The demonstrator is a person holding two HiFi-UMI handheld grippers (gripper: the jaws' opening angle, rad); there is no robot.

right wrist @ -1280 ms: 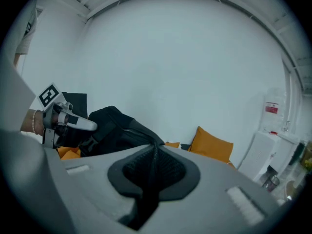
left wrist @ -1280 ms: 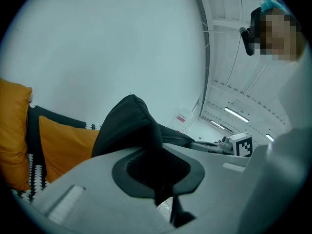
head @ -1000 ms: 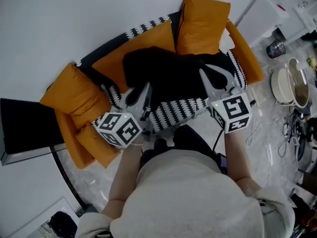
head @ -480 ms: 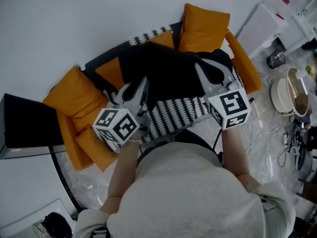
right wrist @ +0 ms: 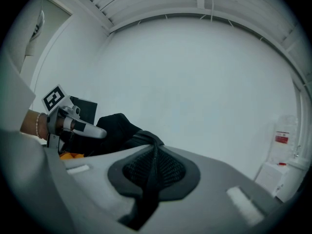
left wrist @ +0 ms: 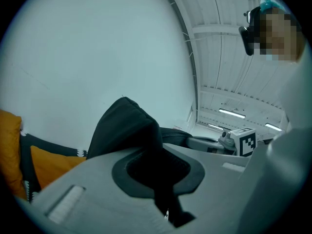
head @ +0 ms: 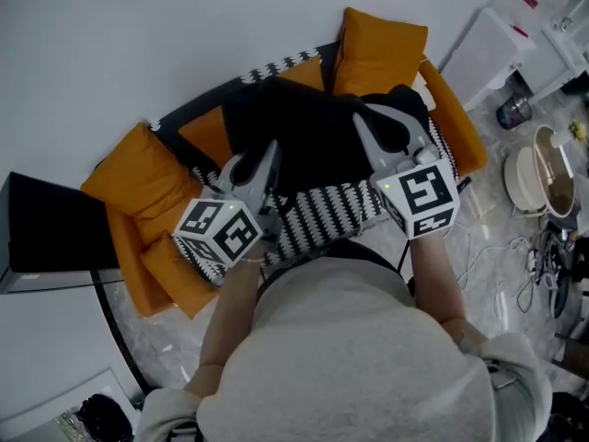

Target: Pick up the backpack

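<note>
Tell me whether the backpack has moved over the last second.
Yes. In the head view the backpack has shifted up the picture, now hiding more of the fixed orange back cushion, with the left gripper and right gripper clamped on it.

Your backpack (head: 304,136) is black, soft and slumped, a dark bundle spread across the back of the sofa (head: 331,212) between the orange cushions (head: 377,49). Your left hand-held gripper (head: 264,159) pinches a fold of its black fabric, and your right hand-held gripper (head: 368,129) pinches a mesh strap. You cannot tell whether its underside touches the seat.
</note>
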